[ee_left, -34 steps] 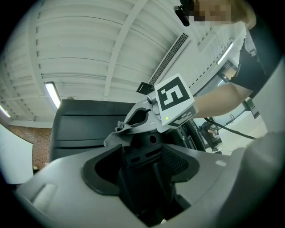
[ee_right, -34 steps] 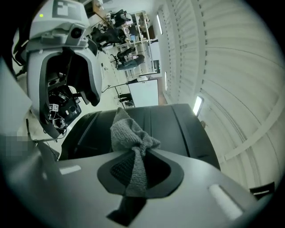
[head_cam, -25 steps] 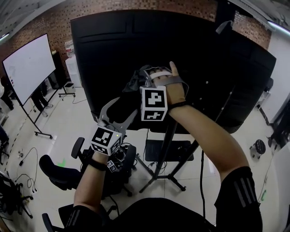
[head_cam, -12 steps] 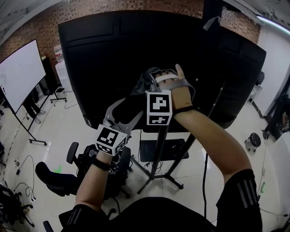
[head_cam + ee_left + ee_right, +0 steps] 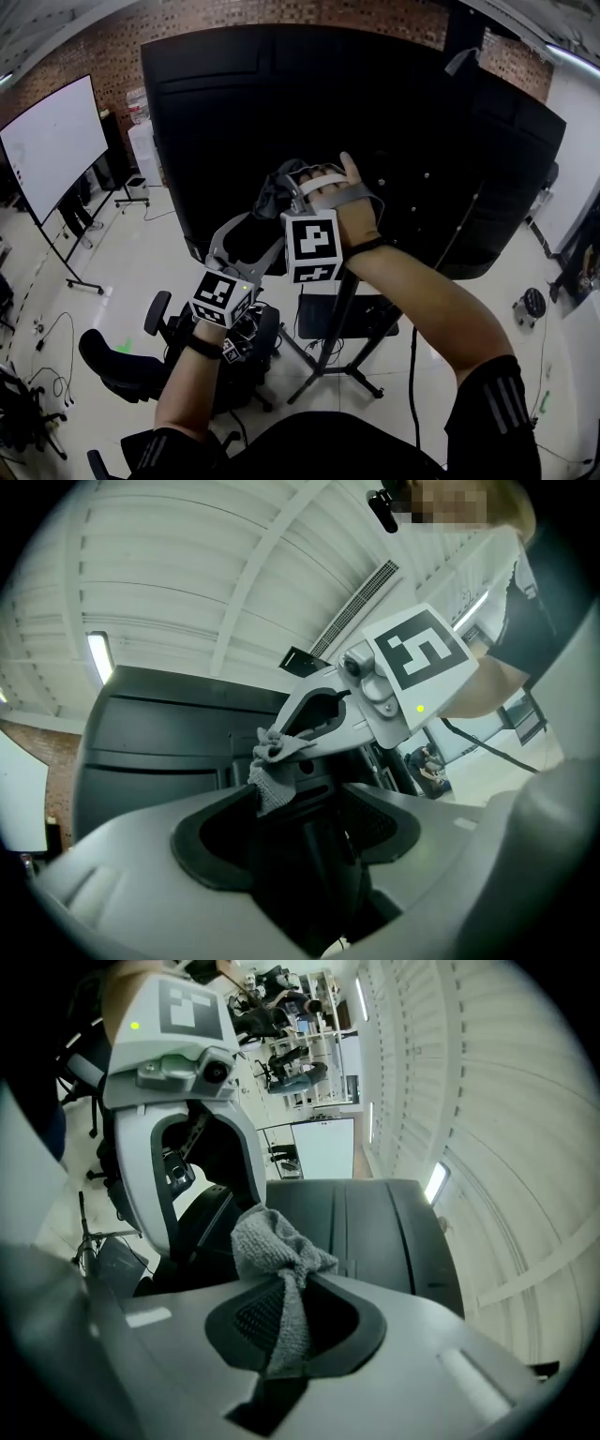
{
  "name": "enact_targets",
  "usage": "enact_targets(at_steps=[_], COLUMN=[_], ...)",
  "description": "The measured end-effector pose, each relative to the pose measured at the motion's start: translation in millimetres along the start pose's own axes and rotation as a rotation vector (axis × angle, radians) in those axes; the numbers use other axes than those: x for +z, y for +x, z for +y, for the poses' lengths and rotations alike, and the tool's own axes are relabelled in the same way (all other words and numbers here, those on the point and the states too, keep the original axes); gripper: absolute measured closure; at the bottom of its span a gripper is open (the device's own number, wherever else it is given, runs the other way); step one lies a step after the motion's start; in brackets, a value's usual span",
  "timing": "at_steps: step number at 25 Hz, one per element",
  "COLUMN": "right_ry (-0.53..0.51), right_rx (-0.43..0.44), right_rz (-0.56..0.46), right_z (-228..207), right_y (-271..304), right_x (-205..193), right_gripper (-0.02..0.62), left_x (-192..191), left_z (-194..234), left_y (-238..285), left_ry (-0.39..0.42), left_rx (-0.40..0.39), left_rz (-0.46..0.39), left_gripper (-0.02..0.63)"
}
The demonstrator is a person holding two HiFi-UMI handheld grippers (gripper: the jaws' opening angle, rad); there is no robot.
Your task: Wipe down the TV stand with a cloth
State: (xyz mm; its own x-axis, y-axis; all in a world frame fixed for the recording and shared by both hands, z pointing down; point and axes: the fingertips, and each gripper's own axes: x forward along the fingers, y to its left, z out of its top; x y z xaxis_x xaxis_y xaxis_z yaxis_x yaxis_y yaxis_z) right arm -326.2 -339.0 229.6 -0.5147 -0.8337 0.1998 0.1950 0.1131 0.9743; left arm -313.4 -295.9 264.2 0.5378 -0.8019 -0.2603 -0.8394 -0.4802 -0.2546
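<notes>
A grey cloth (image 5: 278, 1241) is pinched in the closed jaws of the right gripper (image 5: 286, 185), held up before the black panel (image 5: 403, 131) above the TV stand (image 5: 339, 314). Contact cannot be confirmed. The left gripper (image 5: 246, 246), at 8 o'clock from the right, has its jaws spread and grips nothing. Wiping appears to be in hand. The next move likely calls for pressing the cloth flat and sweeping it across with a firm pinch.

Grey cloth (image 5: 272, 1241) and black TV stand (image 5: 339, 302)
The knitted cloth is bunched and pinched between the right gripper's (image 5: 292, 1309) jaws, raised high; the stand's pole and splayed legs are seen below it, on the floor.
</notes>
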Motion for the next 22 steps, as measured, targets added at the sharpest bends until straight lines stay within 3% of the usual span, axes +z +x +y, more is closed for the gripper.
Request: enact_targets(at_steps=[5, 11, 22], right_ry=[-0.023, -0.065, -0.104], right_rx=[0.037, 0.062, 0.132], right_rz=[-0.003, 0.031, 0.208], right_z=[11.5, 27.1, 45.2], right_y=[34.2, 52.0, 23.6], right_x=[20.8, 18.9, -49.4], right_gripper=[0.558, 0.560, 0.560], left_x=[-10.9, -22.4, -26.0], left_z=[17.2, 20.4, -21.1], left_y=[-18.0, -22.9, 11.6], left_ry=[-0.002, -0.019, -0.036], left_rx=[0.048, 0.053, -0.043], left_rz=[0.030, 0.054, 0.040], left_gripper=[0.301, 0.301, 0.301])
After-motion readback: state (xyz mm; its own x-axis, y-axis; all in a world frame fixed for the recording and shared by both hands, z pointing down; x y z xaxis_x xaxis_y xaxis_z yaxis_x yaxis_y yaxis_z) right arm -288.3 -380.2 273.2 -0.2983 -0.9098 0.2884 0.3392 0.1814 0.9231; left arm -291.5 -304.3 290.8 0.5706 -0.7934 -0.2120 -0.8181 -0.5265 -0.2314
